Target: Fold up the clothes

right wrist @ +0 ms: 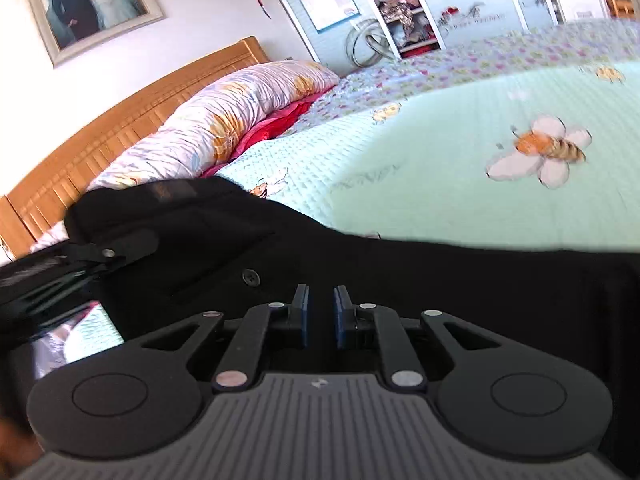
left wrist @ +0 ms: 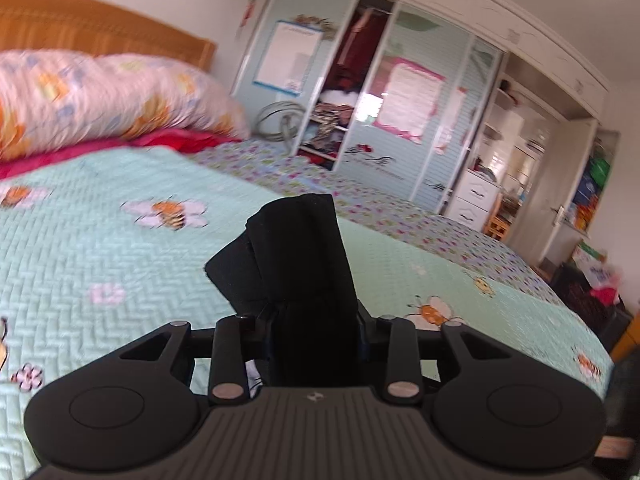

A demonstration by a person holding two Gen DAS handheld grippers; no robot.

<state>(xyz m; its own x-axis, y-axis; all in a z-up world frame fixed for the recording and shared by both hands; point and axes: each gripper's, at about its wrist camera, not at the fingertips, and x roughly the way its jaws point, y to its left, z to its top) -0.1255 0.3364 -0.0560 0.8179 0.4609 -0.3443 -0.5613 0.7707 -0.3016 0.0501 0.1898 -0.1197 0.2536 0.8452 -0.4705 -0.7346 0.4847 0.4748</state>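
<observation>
Left claw around black garment

Home bedroom, quilted bed, pillow, wardrobe, wedding portrait

Bright daylight fills both views. Motion blur smears the pillow and bedspread in the left view, and the far bedspread in the right. Glare whitens the wardrobe doors. The black garment shows almost no detail. Fisheye distortion bends the headboard, and dark vignetting cuts the corners.
</observation>
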